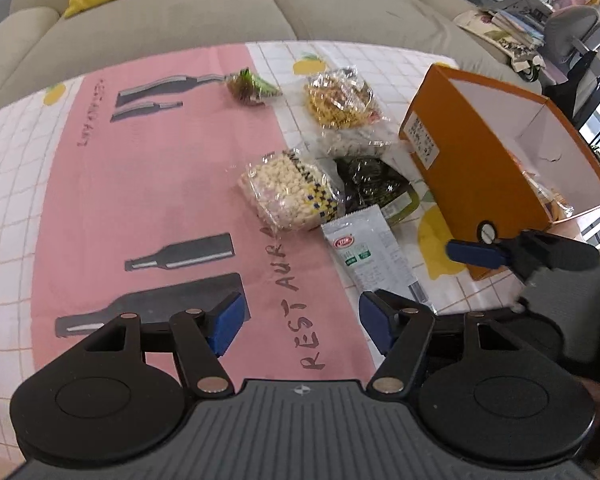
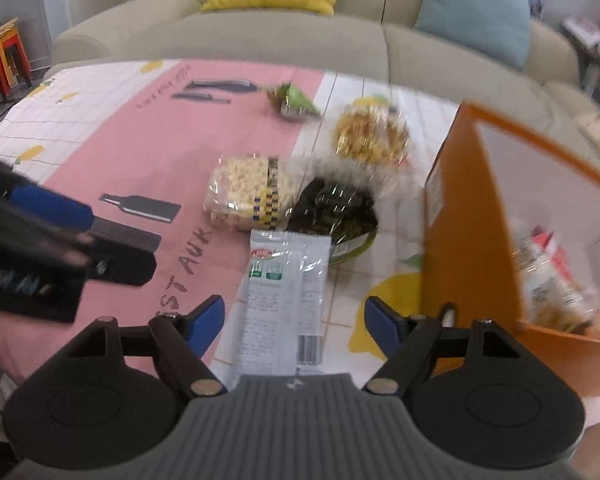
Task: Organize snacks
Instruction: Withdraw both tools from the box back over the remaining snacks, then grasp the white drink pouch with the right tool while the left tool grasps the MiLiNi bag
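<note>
Two grippers hang over a table covered with a pink and white tablecloth (image 1: 148, 184). Left gripper (image 1: 302, 322): jaws wide apart, nothing between the pads. Right gripper (image 2: 294, 322): jaws wide apart, with the near end of a white sachet (image 2: 284, 292) lying flat on the cloth between them; the pads do not touch it. Centre of both views: a pale puffed-snack bag (image 1: 288, 192), a dark green packet (image 1: 374, 186) touching it, and a yellow noodle-like bag (image 1: 340, 100) farther back. Upper centre: a small green-wrapped snack (image 1: 252, 86), set apart. Right side: an open orange box (image 1: 472, 168) already containing packets (image 2: 556, 280).
</note>
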{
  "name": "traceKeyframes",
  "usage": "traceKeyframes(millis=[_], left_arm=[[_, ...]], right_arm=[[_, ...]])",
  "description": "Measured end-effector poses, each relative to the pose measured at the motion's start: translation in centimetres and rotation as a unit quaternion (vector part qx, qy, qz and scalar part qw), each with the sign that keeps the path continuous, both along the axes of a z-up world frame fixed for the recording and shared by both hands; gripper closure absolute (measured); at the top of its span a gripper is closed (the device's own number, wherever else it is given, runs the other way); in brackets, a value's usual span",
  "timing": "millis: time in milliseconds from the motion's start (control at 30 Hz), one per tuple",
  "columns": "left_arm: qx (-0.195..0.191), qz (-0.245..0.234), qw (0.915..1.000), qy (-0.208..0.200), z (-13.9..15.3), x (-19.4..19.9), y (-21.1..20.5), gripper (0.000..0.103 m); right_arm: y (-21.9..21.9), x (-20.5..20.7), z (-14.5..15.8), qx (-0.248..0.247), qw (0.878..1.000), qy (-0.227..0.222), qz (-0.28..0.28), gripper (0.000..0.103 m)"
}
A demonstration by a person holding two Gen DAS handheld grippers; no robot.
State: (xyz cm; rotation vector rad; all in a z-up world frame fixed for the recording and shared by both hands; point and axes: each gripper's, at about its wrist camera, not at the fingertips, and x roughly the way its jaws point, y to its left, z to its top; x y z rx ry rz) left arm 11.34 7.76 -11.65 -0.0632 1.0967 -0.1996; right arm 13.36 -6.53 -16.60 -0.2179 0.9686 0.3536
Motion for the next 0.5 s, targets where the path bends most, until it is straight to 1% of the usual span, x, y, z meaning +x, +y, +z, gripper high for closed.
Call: traceKeyframes(millis=[67,133,300,367,500], left_arm=[[-0.002,0.007,0.9999,0.008,-0.6,0.3,0.0,0.026],[-0.008,0.011,0.9998,0.014,-1.0,0.7,0.1,0.026],[-0.015,0.027,0.9994,0.018,-1.7,1.6,0.3,0.026],[-0.019,0.036,0.999,0.021,-2.0,2.0,0.5,0.026],[-0.027,0.054,0.998,0.019,-2.1,2.5,0.6,0.026]], right_arm=[[0.2,0.8,-0.8,-0.003,1.0,0.01,-0.002,0.03],[0.4,1.3,-1.6,-0.008,1.0,0.02,-0.003,0.035],[0.2,2.0,-2.5,0.007,0.999,0.042,-0.003,0.043],[0.2,2.0,-2.6,0.013,0.999,0.046,0.004,0.051],[0.3,1.7,-2.4,0.01,0.999,0.038,0.017,0.056]])
